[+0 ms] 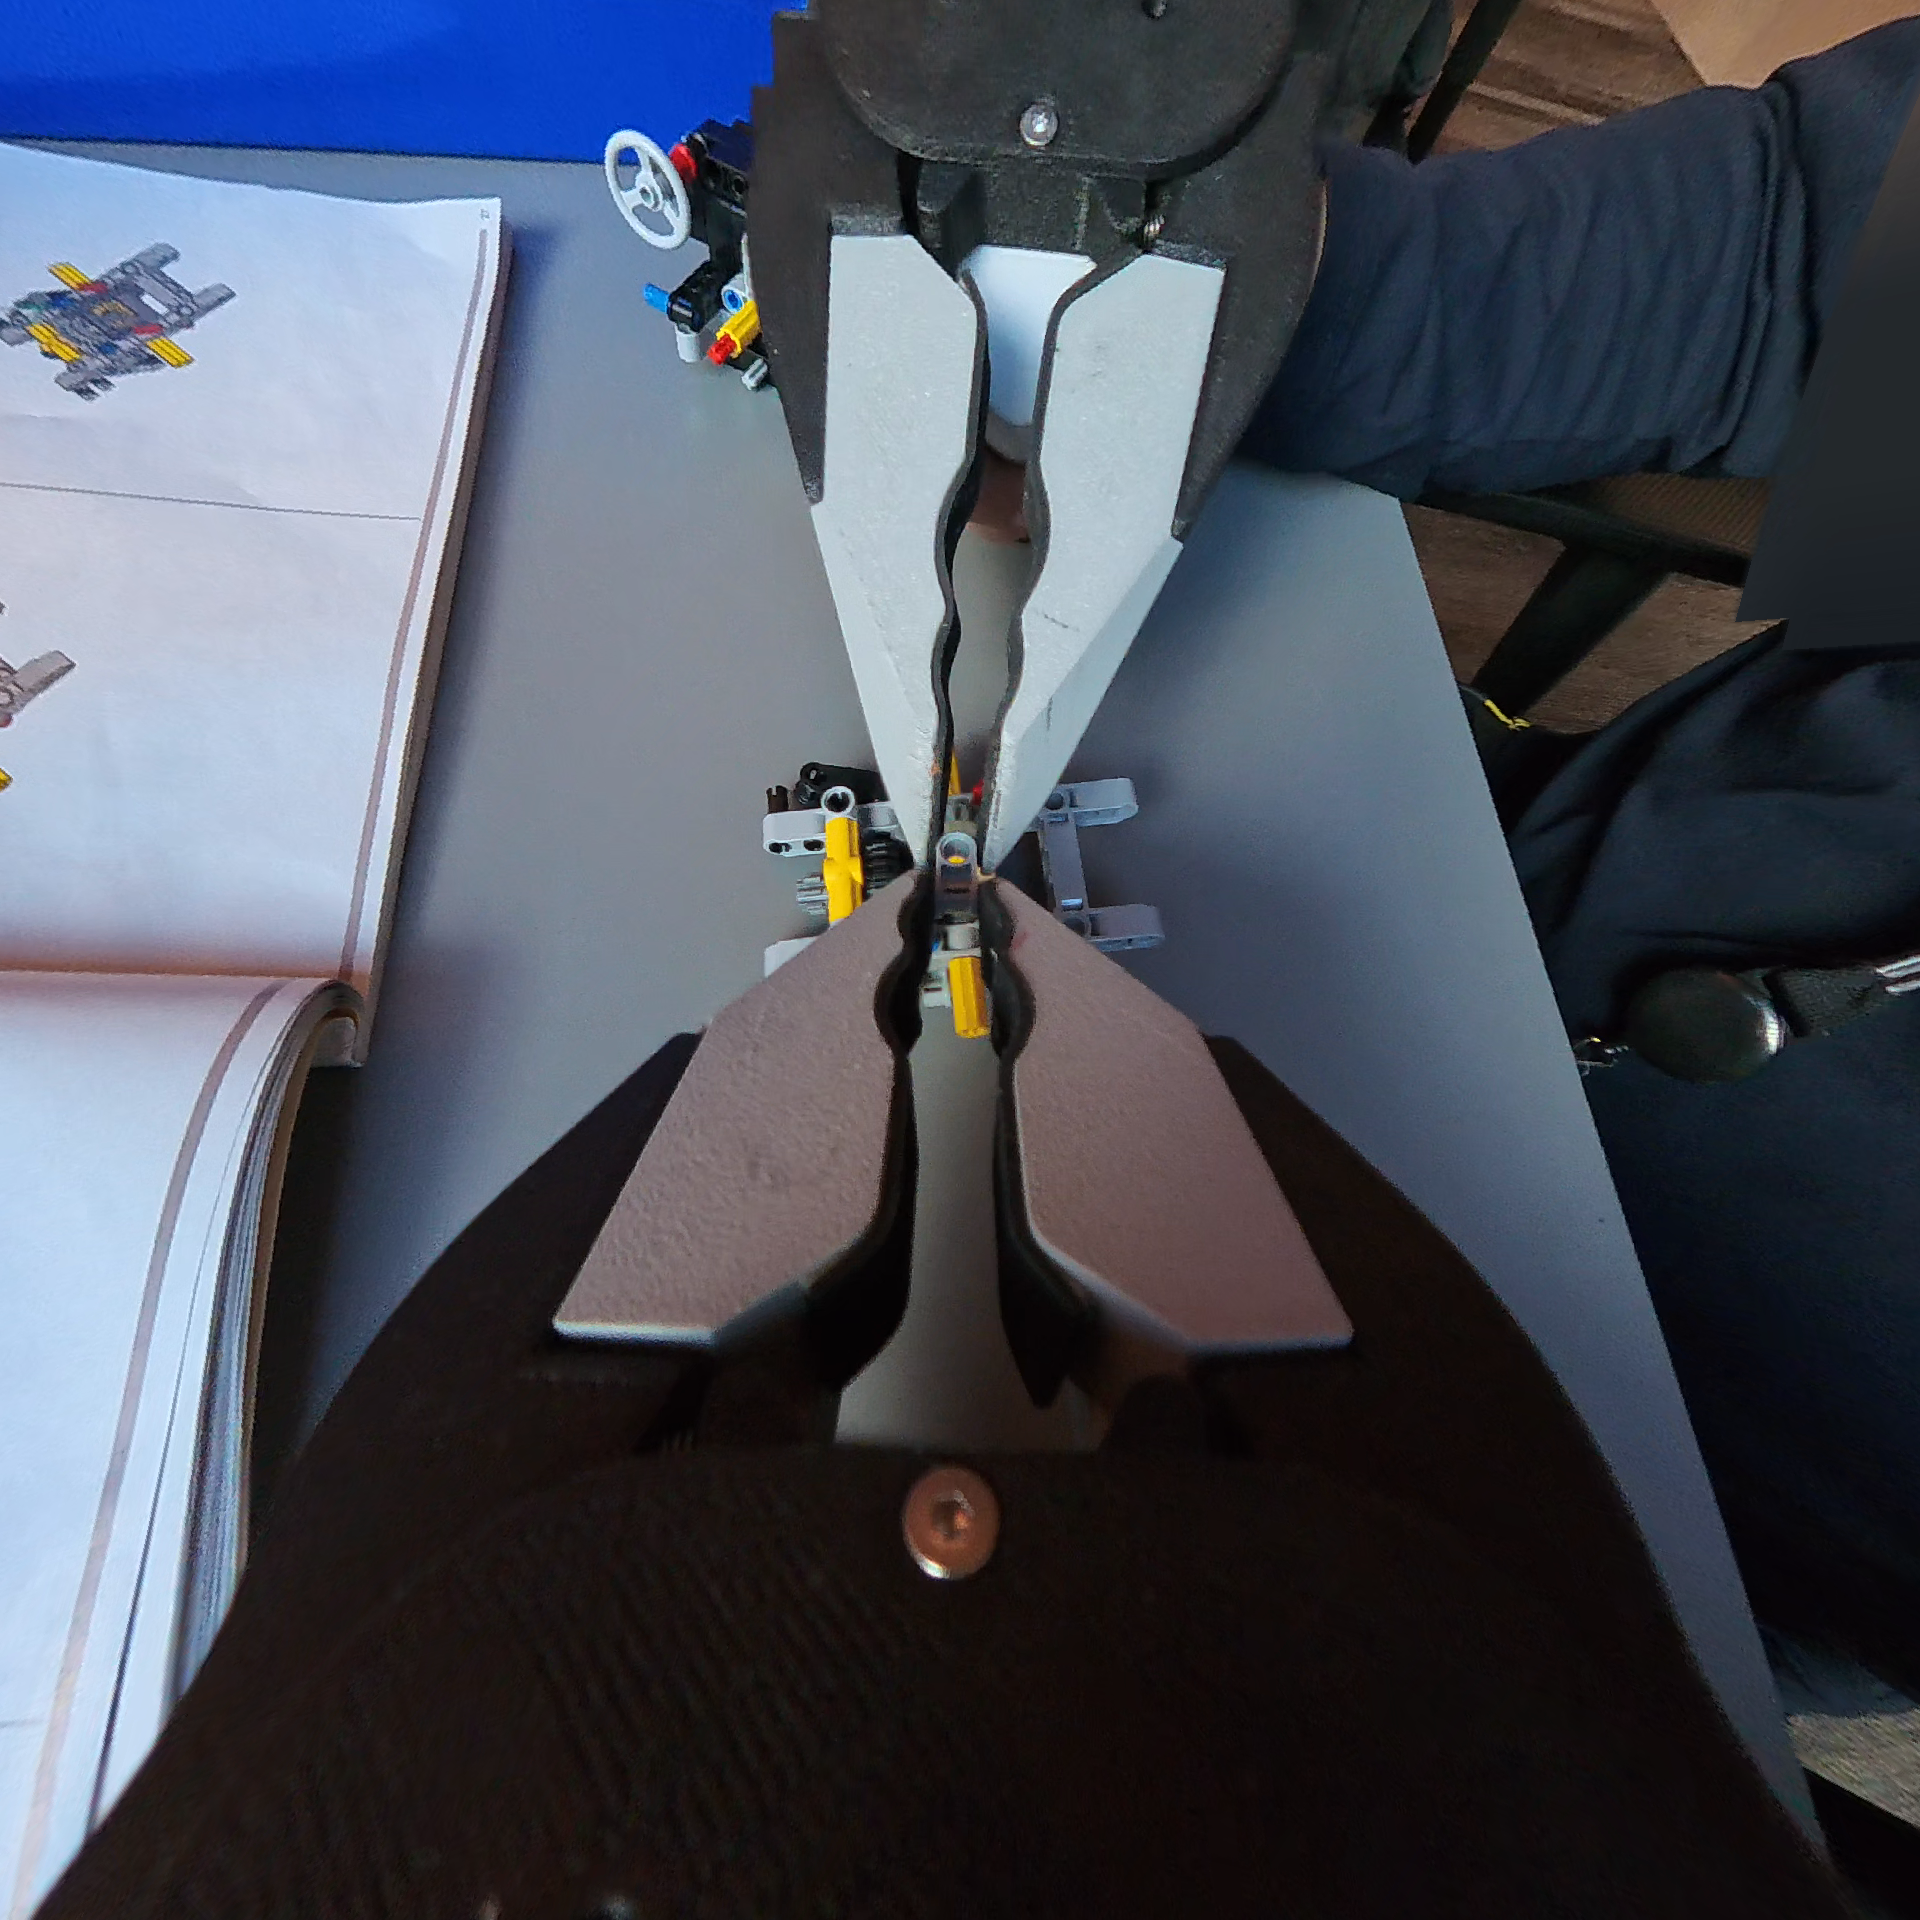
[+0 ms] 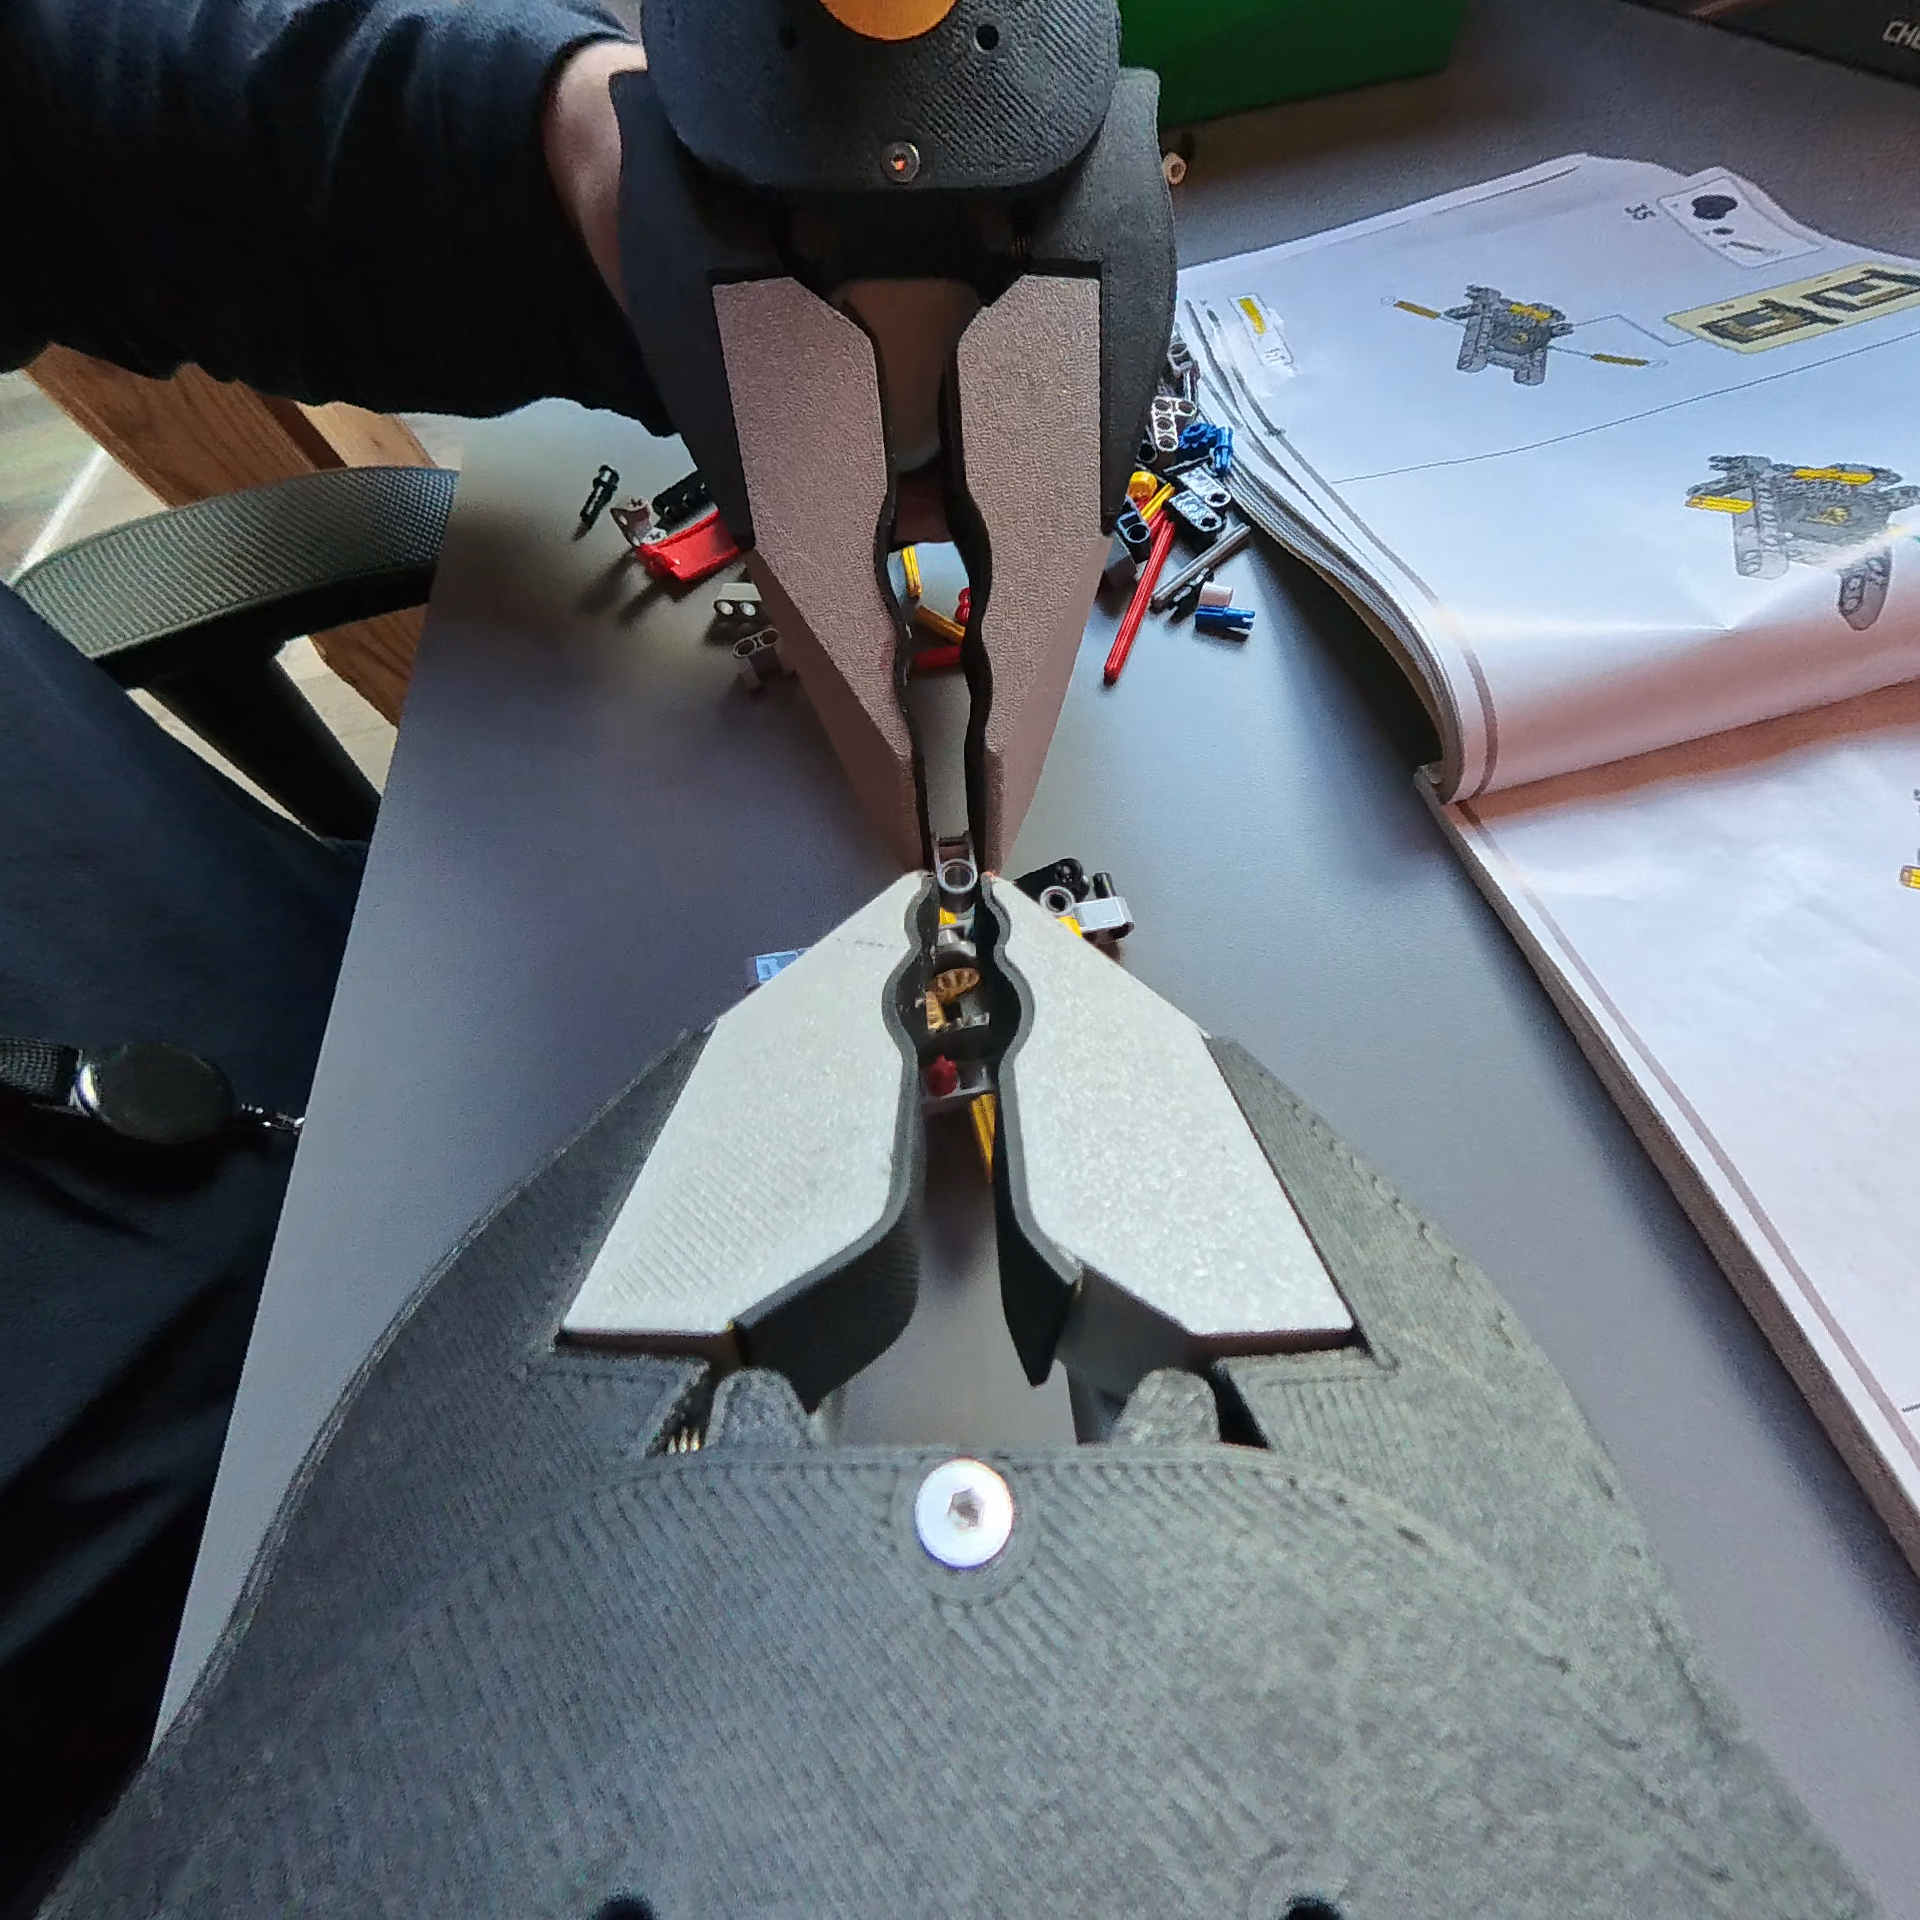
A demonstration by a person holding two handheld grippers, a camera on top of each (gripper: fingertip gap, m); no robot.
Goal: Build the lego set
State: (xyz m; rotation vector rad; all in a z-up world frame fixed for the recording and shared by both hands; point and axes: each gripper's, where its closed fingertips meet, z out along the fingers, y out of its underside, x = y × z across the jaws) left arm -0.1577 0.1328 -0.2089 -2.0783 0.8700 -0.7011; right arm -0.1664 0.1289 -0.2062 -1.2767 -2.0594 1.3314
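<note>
A small brick assembly [image 1: 842, 868] of grey beams, yellow parts and black gears lies on the grey table [image 1: 623, 727]. My left gripper [image 1: 954, 896] reaches it from the near side, its brown fingers [image 1: 790, 1091] shut on a dark grey connector [image 1: 954, 881] that stands up from the assembly. My right gripper [image 1: 962, 831] comes from the far side, tip to tip with the left. In the right wrist view my right gripper [image 2: 956, 891] is shut on the same connector [image 2: 957, 879], just below my left gripper [image 2: 954, 847]. A tan gear [image 2: 951, 997] and a red pin [image 2: 940, 1075] show between the right fingers.
An open instruction booklet [image 1: 208, 623] lies left of the assembly; it also shows in the right wrist view [image 2: 1558, 520]. A second assembly with a white wheel [image 1: 649, 187] stands at the back. Loose parts [image 2: 1174, 520] and a red panel [image 2: 686, 545] lie beyond. A chair armrest [image 2: 239, 540] is beside the table edge. Less than 4 cm separates the two grippers' tips. From either gripper's tips it is about 4 centimetres to the red pin [image 2: 940, 1075].
</note>
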